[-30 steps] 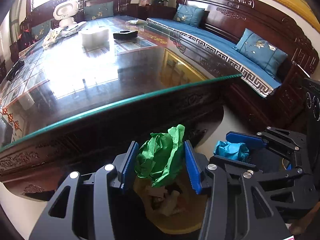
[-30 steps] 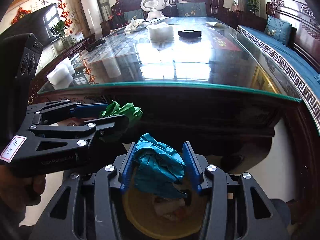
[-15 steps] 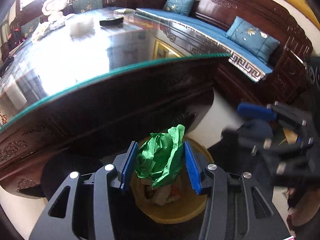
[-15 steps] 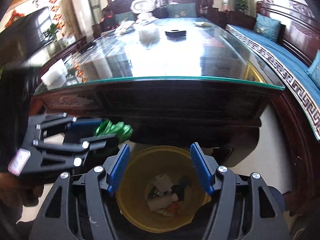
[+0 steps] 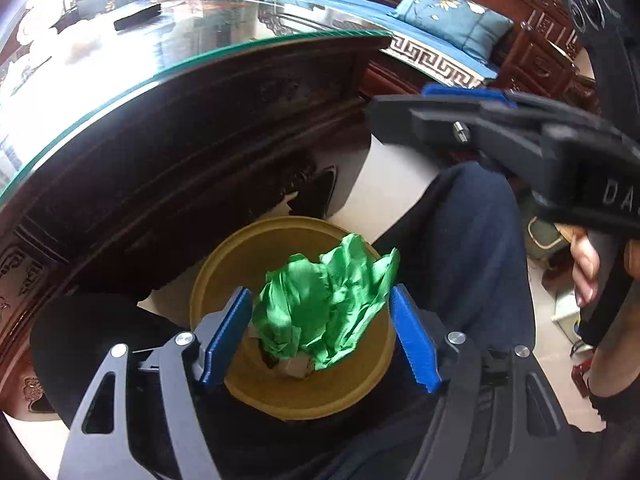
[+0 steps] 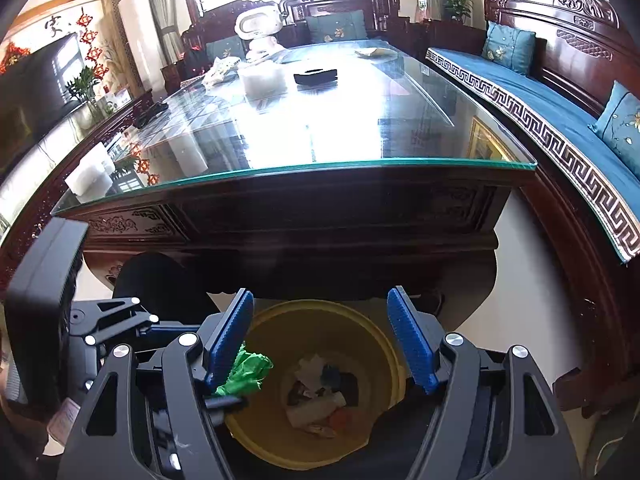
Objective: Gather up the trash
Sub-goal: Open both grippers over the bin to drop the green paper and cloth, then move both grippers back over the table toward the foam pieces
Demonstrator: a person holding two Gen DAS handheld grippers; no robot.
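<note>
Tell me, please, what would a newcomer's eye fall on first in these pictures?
Probably the crumpled green paper, bright between the spread blue pads of the left hand-held gripper, right over the yellow bin on the floor. Next, the right hand-held gripper, open with nothing between its pads above the same bin, and behind it the big glass-topped table glaring with window light.

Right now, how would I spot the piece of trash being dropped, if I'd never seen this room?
Find the long glass-topped wooden table; on the floor below its near end stands a round yellow bin. Over the bin's mouth, between the open blue fingers of the left gripper, is a crumpled green paper. It is the only bright green item; the scraps at the bin's bottom are whitish, dark and orange.
</note>
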